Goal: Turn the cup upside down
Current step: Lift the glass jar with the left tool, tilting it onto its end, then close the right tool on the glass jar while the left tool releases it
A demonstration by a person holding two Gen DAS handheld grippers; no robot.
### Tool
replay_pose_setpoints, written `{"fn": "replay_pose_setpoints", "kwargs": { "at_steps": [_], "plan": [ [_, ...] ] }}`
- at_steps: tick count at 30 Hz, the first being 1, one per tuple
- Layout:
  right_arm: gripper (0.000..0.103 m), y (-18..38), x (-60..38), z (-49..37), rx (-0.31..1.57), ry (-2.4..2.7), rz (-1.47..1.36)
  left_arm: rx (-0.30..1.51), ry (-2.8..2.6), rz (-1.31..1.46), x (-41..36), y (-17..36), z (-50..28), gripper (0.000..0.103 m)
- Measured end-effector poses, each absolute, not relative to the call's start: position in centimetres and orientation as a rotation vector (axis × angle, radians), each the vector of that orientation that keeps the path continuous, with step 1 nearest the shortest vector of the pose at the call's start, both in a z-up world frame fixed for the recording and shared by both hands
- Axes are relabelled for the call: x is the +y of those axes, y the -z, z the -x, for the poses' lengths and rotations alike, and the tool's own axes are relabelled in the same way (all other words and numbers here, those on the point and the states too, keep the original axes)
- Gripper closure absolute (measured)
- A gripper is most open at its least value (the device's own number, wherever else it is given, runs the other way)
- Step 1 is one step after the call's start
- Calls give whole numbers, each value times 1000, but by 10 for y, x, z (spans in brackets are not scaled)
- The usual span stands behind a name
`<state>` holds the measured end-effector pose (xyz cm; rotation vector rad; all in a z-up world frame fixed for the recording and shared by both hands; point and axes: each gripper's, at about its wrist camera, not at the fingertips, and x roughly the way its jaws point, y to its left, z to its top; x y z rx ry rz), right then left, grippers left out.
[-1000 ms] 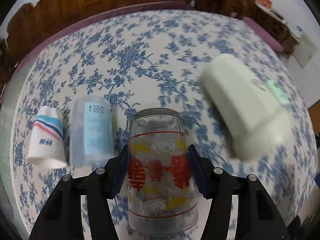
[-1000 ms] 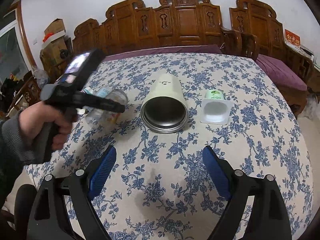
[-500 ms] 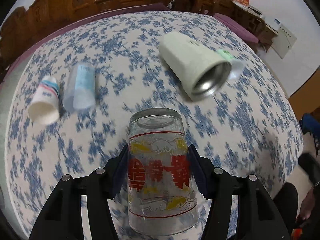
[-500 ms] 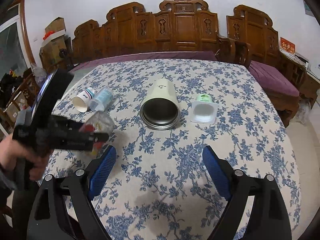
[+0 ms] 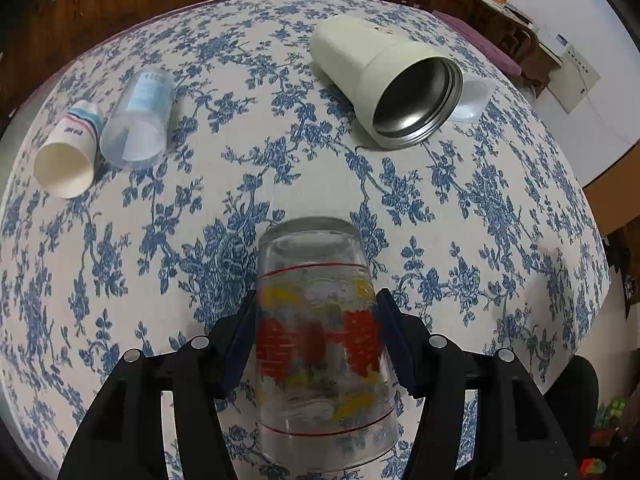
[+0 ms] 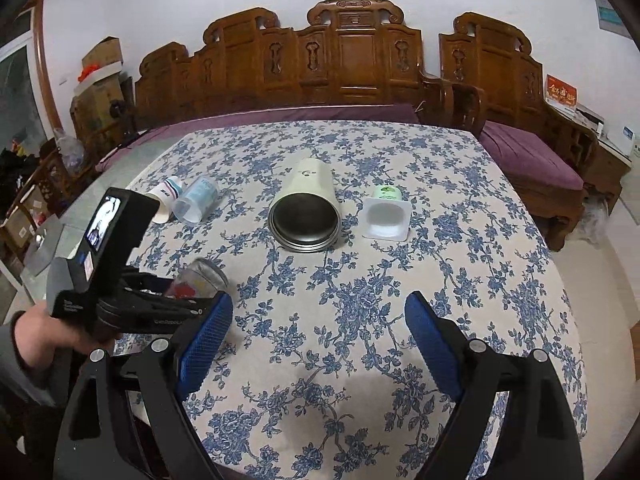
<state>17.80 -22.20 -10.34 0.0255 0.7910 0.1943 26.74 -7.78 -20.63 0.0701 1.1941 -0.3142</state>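
My left gripper [image 5: 316,332] is shut on a clear glass cup [image 5: 320,344] with red and yellow print. The cup's base points away from me and down toward the tablecloth. In the right wrist view the left gripper [image 6: 200,292] holds the glass cup [image 6: 198,280] low over the table's front left. My right gripper [image 6: 320,336] is open and empty above the front of the table.
A cream steel tumbler [image 5: 384,84] lies on its side at the table's middle. A paper cup [image 5: 68,152] and a clear plastic cup [image 5: 138,120] lie at the left. A white plastic cup [image 6: 386,216] lies right of the tumbler. Wooden benches [image 6: 352,64] stand behind the table.
My left gripper has carried the glass cup back and down toward the table's front left, and the cup has tilted more base-down. My right gripper has stayed open and drawn back slightly.
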Motion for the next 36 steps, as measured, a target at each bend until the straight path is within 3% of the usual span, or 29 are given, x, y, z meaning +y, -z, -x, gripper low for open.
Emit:
{"fn": "replay_pose_setpoints", "kwargs": {
  "at_steps": [7,12,14,15,24,36],
  "plan": [
    [13,97,-207,-177,785,-211,-15,1085,307,-66,-61,169,-245,47],
    [13,93,-184,-187,784,-248,-16,982,259,-57,-25,136,-224,26],
    [13,93,-173,-192,790,-266,-17,935,226,-50,-11,124,-219,10],
    [13,94,-168,-194,794,-275,-16,914,203,-47,-3,119,-215,8],
    [13,116,-115,-228,908,-346,-31,851,129,29,50,105,-186,8],
    [13,186,-82,-279,1207,-316,-111,838,110,34,72,111,-165,8]
  ]
}}
